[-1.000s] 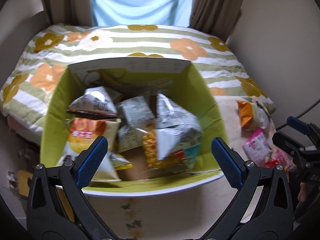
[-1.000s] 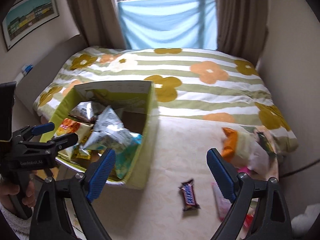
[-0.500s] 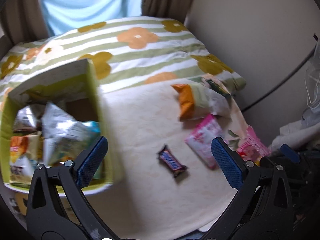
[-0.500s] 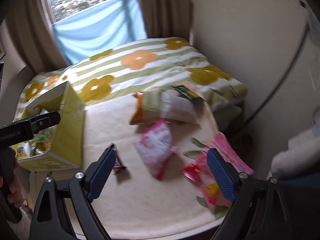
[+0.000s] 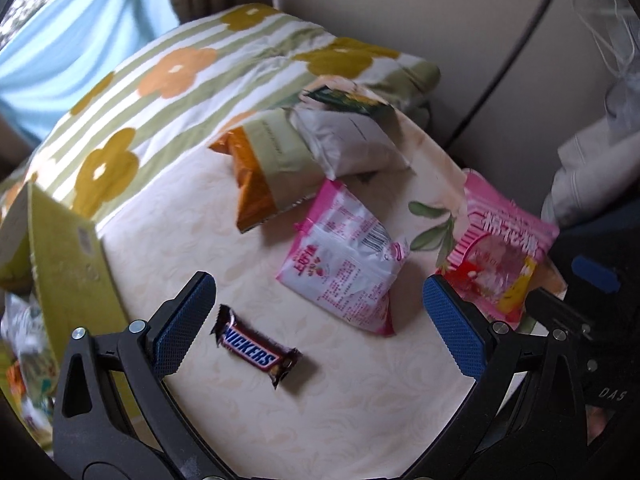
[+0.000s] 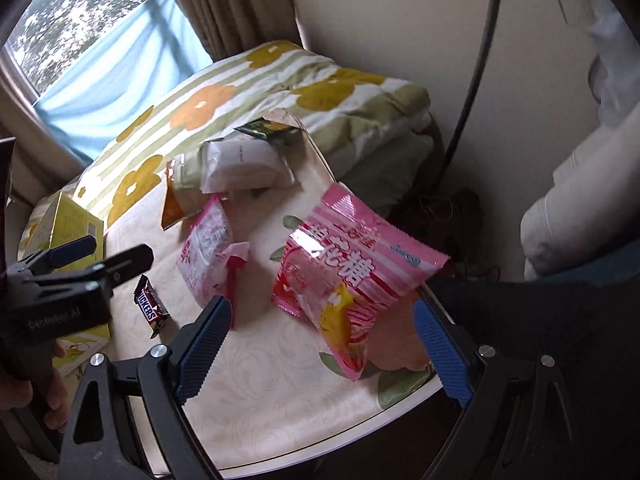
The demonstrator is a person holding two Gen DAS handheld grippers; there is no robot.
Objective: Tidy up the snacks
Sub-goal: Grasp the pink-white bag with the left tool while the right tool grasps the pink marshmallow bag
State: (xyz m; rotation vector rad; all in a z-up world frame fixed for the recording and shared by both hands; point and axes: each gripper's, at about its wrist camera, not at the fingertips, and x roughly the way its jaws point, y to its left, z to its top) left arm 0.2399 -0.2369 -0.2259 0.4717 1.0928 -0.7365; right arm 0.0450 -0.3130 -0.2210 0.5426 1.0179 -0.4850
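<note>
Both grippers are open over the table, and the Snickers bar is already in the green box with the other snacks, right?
Not quite. The left gripper and right gripper are open, but the Snickers bar lies on the table, outside the green box. The left wrist view shows it, just ahead of the left gripper.

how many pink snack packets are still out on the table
2. One pink-and-white packet lies mid-table, right of the Snickers bar. A pink striped packet lies at the table's right edge. More may hide under the other bags behind.
</note>
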